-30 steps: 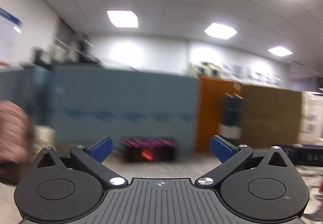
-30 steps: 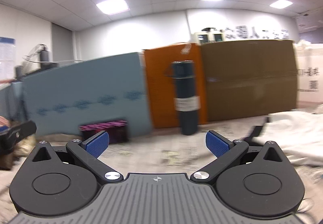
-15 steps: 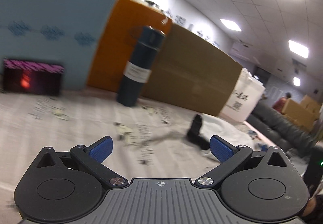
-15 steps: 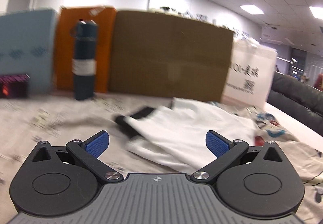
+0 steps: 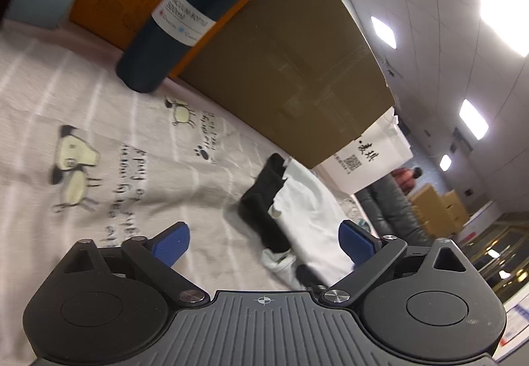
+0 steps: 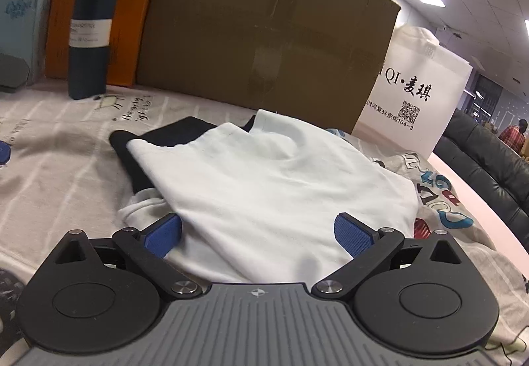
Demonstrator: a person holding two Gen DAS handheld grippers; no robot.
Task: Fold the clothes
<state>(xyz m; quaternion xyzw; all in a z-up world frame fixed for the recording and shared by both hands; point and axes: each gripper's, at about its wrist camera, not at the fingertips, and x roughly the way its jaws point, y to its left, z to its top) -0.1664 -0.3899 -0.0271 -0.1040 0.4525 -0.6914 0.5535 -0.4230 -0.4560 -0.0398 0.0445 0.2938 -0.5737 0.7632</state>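
A white garment (image 6: pixel 264 181) lies crumpled on the printed sheet, on top of a black garment (image 6: pixel 158 141). My right gripper (image 6: pixel 258 235) is open and empty, low over the white garment's near edge, fingers astride it. In the left wrist view the same pile shows as white cloth (image 5: pixel 307 214) with the black garment (image 5: pixel 264 214) on its left. My left gripper (image 5: pixel 264 245) is open and empty, tilted, just short of the pile's left end.
A dark blue bottle (image 6: pixel 92 22) stands at the back left, also seen in the left wrist view (image 5: pixel 195 12). Behind the pile stand a brown cardboard box (image 6: pixel 264 42), an orange box (image 6: pixel 132 16) and a white bag (image 6: pixel 416 91). A black sofa (image 6: pixel 489 174) is at the right.
Both grippers swung right and down from facing the boxes and ceiling to the clothes pile. The right one has closed in on the white garment. Both stayed open.
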